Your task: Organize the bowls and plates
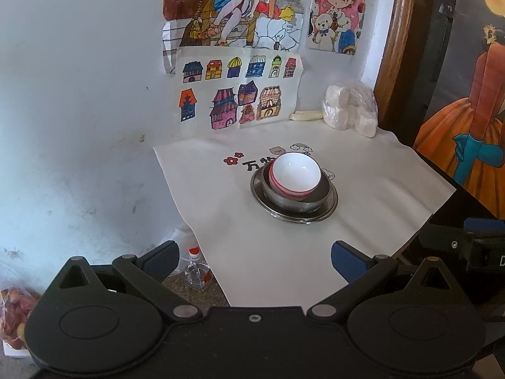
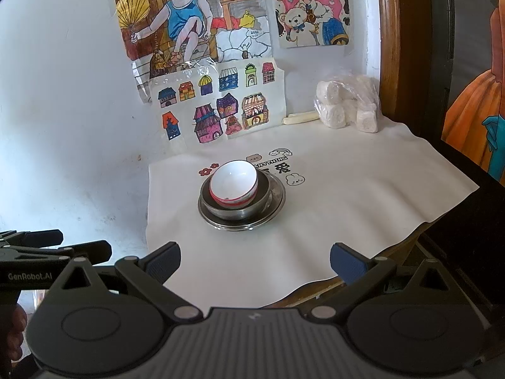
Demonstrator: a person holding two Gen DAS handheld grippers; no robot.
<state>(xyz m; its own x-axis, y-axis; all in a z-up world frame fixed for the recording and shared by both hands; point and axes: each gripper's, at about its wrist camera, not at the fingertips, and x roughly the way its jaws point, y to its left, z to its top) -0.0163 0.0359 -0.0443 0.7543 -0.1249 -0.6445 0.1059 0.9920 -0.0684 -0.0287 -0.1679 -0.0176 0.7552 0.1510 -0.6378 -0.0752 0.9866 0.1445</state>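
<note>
At the bottom of each wrist view the left gripper (image 1: 254,260) and the right gripper (image 2: 255,262) hang near the desk's front edge, jaws wide apart and holding nothing. Past them, on the white cloth (image 1: 363,208) at centre frame, the stack stands complete as far as I can see: a white bowl with red bands (image 1: 295,175) sits tilted inside a steel bowl (image 1: 293,200), which rests on a steel plate (image 1: 328,210). No other dish lies loose on the cloth. I judge the nesting done; what may remain is levelling the tilted bowl. At upper right, by the wall, lies a plastic bag of white rolls (image 1: 348,109).
</note>
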